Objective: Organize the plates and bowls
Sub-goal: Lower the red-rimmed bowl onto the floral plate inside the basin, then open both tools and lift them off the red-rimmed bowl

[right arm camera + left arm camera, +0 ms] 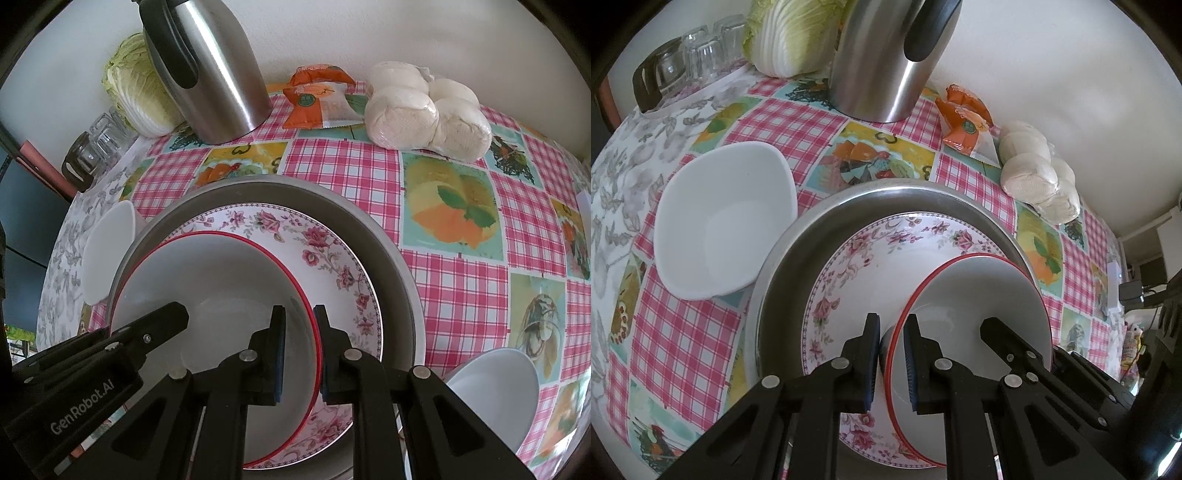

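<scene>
on the checked tablecloth [798, 122] sits a metal pan [388, 236], floral plate [332, 254] inside it, red-rimmed bowl [229, 280] on the plate. left gripper [892, 354] and right gripper [299, 347] each clamp opposite rims of the bowl. step: seating bowl in the stack. next, likely: release both evenly. white bowl [720, 218] waits beside the pan.

soft daylight, edges perhaps blurred
</scene>
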### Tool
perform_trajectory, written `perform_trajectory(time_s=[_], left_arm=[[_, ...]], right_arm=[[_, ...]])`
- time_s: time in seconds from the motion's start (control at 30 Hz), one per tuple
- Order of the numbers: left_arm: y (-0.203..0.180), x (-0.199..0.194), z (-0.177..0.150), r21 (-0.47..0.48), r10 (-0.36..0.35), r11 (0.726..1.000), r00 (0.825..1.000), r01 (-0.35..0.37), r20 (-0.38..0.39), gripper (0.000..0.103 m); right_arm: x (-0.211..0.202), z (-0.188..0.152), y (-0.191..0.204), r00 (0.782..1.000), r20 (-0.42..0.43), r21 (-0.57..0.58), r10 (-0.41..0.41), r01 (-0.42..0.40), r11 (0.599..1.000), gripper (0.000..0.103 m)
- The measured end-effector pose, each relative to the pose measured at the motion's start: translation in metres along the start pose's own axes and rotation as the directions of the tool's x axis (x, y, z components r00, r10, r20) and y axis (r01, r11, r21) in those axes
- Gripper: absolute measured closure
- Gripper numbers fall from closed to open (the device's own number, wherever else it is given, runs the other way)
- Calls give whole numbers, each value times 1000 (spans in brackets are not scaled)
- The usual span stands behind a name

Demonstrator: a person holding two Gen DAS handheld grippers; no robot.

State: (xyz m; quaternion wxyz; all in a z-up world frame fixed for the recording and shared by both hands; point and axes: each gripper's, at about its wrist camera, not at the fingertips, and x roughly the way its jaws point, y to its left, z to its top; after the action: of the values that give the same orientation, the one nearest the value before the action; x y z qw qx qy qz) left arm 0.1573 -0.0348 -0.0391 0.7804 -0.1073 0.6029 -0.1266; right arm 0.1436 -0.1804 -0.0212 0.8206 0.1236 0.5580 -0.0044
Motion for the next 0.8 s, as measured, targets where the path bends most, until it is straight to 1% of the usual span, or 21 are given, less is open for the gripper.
perform_trajectory(time_s=[0.03,0.17,0.3,0.47,0.67,0.7,0.73,0.77,0.8], left_arm=[[0,0,0,-2,0,1000,1000,0,-1,86],[0,0,0,-3,-2,1000,1000,2,-3,85],[-1,-2,1,5,3,1000,1000,-3,-1,85],[-4,-16,3,24,19,1000,999,-20,35,85],[-8,-40,6,49,45,998,994,-50,96,81],[-9,-44,6,55,50,997,993,-56,105,79],[-10,-48,7,59,52,997,992,-59,115,76],[-10,-53,7,61,53,996,991,-61,126,74],[-11,-58,7,63,54,996,989,-63,139,69]], right_arm=[[0,0,0,1000,-1,0,2,-2,1000,86],[0,1,0,1000,-4,-1,-1,1,1000,86],[-7,2,0,1000,13,-3,-4,4,1000,86],[-22,5,-1,998,57,-10,-24,25,1000,86],[-46,9,-2,991,125,-11,-50,51,999,85],[-50,9,-2,989,136,-8,-52,54,999,81],[-54,10,-3,988,146,-3,-52,53,999,75],[-58,9,-4,986,158,2,-52,53,999,72],[-62,9,-5,984,169,6,-56,55,998,67]])
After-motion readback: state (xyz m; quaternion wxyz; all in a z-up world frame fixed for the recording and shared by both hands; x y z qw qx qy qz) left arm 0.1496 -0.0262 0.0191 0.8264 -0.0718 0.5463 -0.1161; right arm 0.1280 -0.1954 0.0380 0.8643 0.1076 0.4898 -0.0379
